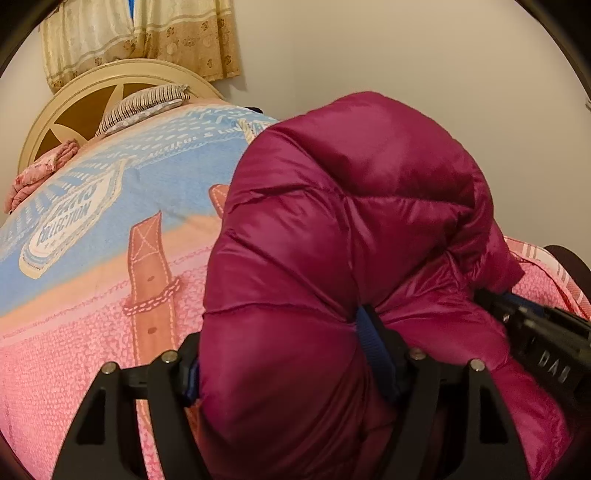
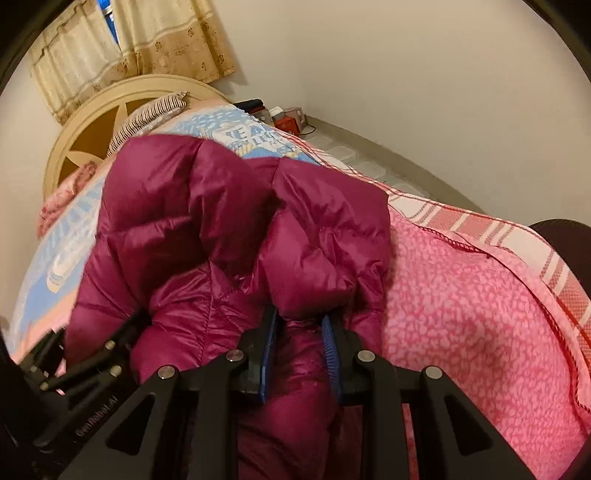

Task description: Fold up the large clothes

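Note:
A puffy magenta down jacket (image 1: 351, 206) is bunched up above the pink and blue blanket (image 1: 92, 266) on the bed. My left gripper (image 1: 279, 347) is shut on a thick roll of the jacket, and its blue pads (image 1: 367, 332) dent the fabric from both sides. In the right wrist view my right gripper (image 2: 300, 319) is shut on a narrower fold of the jacket (image 2: 207, 206), pinched between its blue pads (image 2: 330, 347). The two grippers sit close together: the right one's body (image 1: 539, 339) shows at the edge of the left view, and the left one's body (image 2: 88, 365) at the lower left of the right view.
A cream headboard (image 1: 110, 81) with a striped pillow (image 1: 144, 105) stands at the far end of the bed. A crumpled pink cloth (image 1: 40, 173) lies by it. Curtains (image 1: 147, 33) hang behind. Small items (image 2: 284, 118) sit beyond the bed's far corner, by the wall.

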Action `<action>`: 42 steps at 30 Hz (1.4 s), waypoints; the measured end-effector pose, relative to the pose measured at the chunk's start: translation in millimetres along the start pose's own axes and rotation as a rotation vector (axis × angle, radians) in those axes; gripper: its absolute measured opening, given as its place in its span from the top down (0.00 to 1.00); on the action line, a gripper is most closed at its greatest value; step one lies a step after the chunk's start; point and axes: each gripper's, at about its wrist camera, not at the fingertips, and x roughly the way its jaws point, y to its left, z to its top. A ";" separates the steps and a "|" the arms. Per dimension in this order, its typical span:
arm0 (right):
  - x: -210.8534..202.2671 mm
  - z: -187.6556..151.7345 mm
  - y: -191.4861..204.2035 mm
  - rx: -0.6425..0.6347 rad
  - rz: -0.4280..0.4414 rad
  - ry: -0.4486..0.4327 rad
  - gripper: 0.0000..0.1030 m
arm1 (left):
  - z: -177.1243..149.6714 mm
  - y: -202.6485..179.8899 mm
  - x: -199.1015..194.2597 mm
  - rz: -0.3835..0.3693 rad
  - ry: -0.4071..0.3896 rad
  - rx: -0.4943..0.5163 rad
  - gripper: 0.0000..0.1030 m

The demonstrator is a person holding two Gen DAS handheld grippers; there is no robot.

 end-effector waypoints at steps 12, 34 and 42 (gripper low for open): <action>7.0 -4.0 17.4 -0.053 -0.117 0.020 0.76 | 7.6 2.2 5.3 0.017 0.044 -0.023 0.17; -162.0 -103.8 -0.5 -0.002 -0.089 -0.181 0.40 | -73.8 36.9 -118.7 0.069 0.042 -0.011 0.05; -244.3 -166.7 -2.5 -0.061 -0.105 -0.219 0.38 | -106.0 29.5 -166.6 0.062 -0.014 0.024 0.05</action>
